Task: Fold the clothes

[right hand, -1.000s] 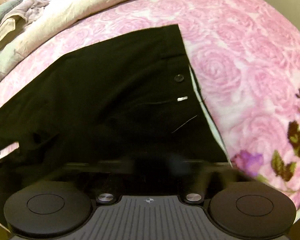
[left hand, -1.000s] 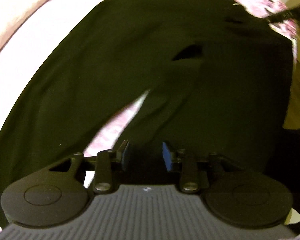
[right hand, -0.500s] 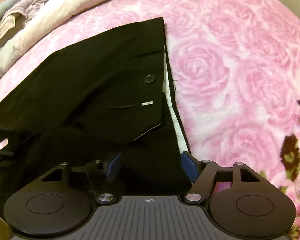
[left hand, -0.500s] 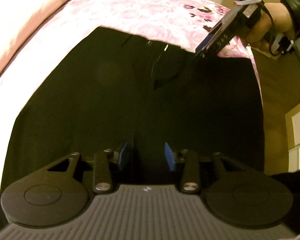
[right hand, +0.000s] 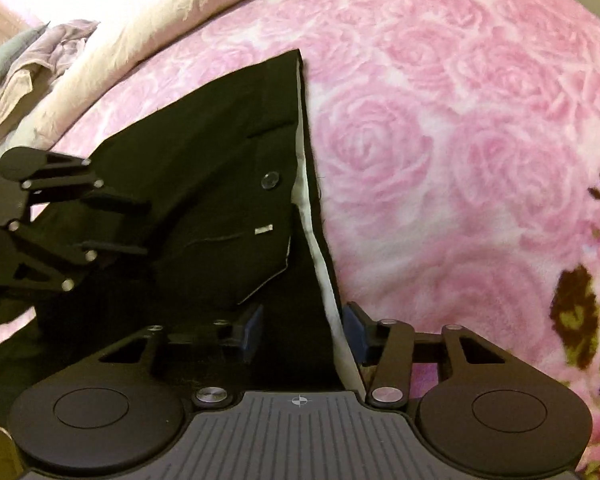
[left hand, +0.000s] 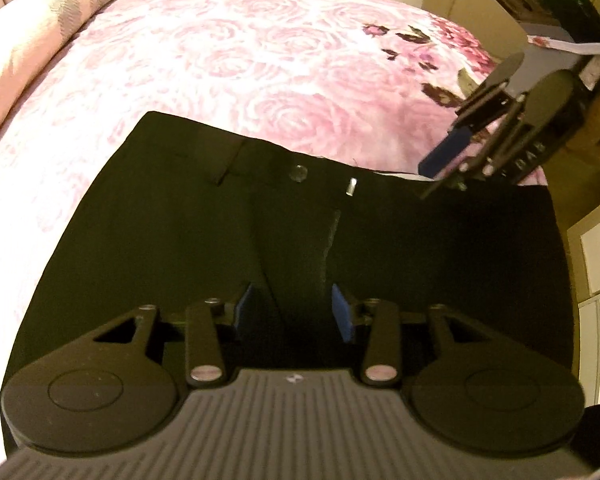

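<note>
Starting at nine o'clock in your left wrist view, a pale bolster [left hand: 40, 36] runs along the edge of the bed, and the rose-print bedspread [left hand: 228, 52] fills everything from there round to one o'clock. The black trousers [left hand: 180, 232] lie spread on it, waistband at twelve o'clock, with the button [left hand: 299, 172] and the small metal clasp [left hand: 353, 186] facing up. Both hips show side by side, so the waist end reads as flat and not doubled lengthwise.

Your left claw [left hand: 293, 311] sits at six o'clock over the crotch seam, its blue pads parted to a middling gap, black cloth showing between them but nothing pinched. At two o'clock your right claw [left hand: 446, 160] hovers above the waistband corner, also parted and empty as far as you can see.

In the right wrist view, a heap of other clothes [right hand: 28, 68] lies at ten o'clock. The fly flap is turned back a little, showing the white lining [right hand: 306, 204] along the waist edge.

How far along: the legs run out of view below both cameras, so you cannot tell whether they are folded. The flat waist fits either a garment laid out for folding or one whose legs are already turned up underneath.
</note>
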